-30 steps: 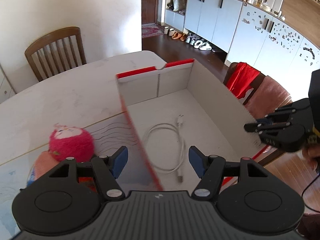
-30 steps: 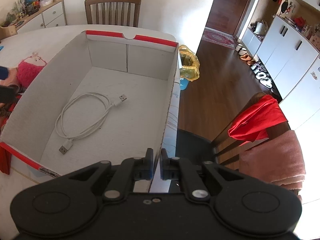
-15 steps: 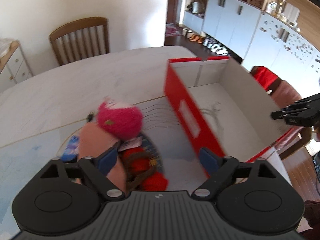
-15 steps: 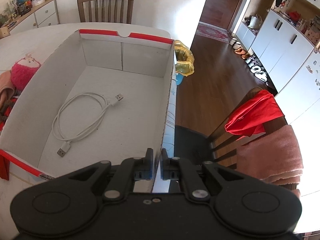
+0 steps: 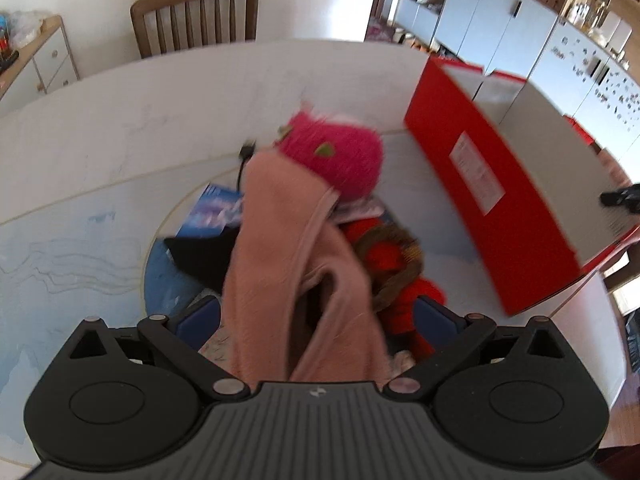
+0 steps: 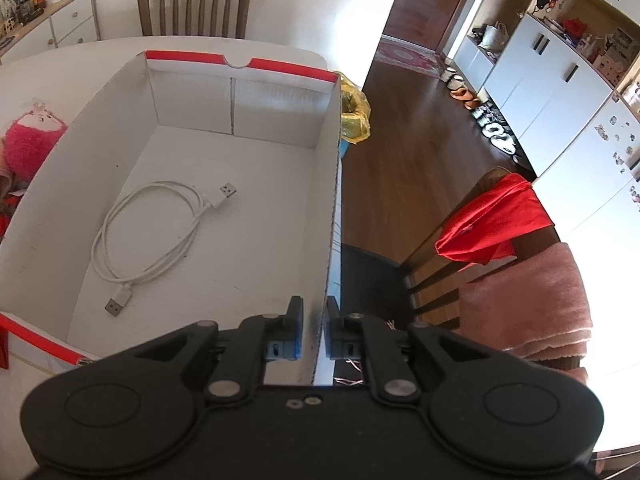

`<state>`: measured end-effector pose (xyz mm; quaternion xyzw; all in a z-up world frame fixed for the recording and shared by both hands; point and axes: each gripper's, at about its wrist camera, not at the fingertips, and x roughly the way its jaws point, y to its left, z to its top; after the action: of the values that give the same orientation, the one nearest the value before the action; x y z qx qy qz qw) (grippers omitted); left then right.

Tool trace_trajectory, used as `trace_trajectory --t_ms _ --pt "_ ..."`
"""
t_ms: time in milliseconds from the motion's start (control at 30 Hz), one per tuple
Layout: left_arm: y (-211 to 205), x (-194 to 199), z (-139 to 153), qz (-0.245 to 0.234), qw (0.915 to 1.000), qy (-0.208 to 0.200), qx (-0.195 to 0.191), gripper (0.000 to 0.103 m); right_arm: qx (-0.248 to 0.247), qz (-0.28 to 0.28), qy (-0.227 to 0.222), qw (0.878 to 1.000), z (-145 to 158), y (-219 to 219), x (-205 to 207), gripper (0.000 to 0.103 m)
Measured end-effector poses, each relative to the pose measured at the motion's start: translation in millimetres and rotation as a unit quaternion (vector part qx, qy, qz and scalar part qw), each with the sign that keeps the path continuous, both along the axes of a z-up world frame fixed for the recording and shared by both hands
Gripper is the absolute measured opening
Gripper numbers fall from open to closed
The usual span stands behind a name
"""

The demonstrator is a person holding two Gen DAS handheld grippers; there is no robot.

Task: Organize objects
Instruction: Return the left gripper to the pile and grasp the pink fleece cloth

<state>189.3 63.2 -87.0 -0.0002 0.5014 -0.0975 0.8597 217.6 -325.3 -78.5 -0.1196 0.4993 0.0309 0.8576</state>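
Observation:
A red box with a white inside [image 6: 240, 208] stands on the table and holds a coiled white USB cable [image 6: 152, 236]. My right gripper [image 6: 314, 330] is shut on the box's right wall [image 6: 330, 216], one finger on each side. My left gripper [image 5: 316, 316] is open over a pile left of the box [image 5: 480, 184]: a pink cloth [image 5: 296, 272] lies between its fingers, with a pink plush toy [image 5: 332, 156] beyond it and a red and brown item [image 5: 392, 260] beside it. The plush toy also shows in the right wrist view [image 6: 28, 148].
A blue packet [image 5: 212, 212], a black item [image 5: 204, 256] and a black plug [image 5: 248, 148] lie in the pile. A wooden chair [image 5: 196, 12] stands across the table. Another chair with red and pink cloths [image 6: 504, 232] stands right of the box. A yellow bag [image 6: 352, 116] sits beyond the box.
My left gripper has swung left from above the box to over the pile and come down close to the pink cloth. My right gripper has kept its hold on the box wall.

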Motion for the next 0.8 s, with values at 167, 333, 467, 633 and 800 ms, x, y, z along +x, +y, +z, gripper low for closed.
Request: trace_trajectory --t_ms 167,333,467,633,800 --pt "6.4 6.5 -23.1 -0.012 0.9997 0.022 0.005 0.103 -0.014 -0.009 0.003 1.0 -0.6 4.0 0.5 0.01" --pt "6.1 8.8 -40.9 -0.029 0.9988 0.035 0.019 0.103 -0.023 -0.017 0.004 1.0 -2.8 7.1 -0.3 0.01" --pt "7.0 7.8 -43.7 -0.022 0.9992 0.026 0.022 0.102 -0.026 -0.016 0.005 1.0 -3.7 7.1 -0.8 0.011" --pt "7.4 4.3 -38.2 -0.011 0.9996 0.022 0.014 0.07 -0.021 -0.009 0.005 1.0 -3.2 4.9 -1.0 0.011" --pt "2.3 0.7 -27.9 0.01 0.9996 0.016 0.021 0.032 -0.014 0.001 0.007 1.0 -3.7 1.5 -1.9 0.011"
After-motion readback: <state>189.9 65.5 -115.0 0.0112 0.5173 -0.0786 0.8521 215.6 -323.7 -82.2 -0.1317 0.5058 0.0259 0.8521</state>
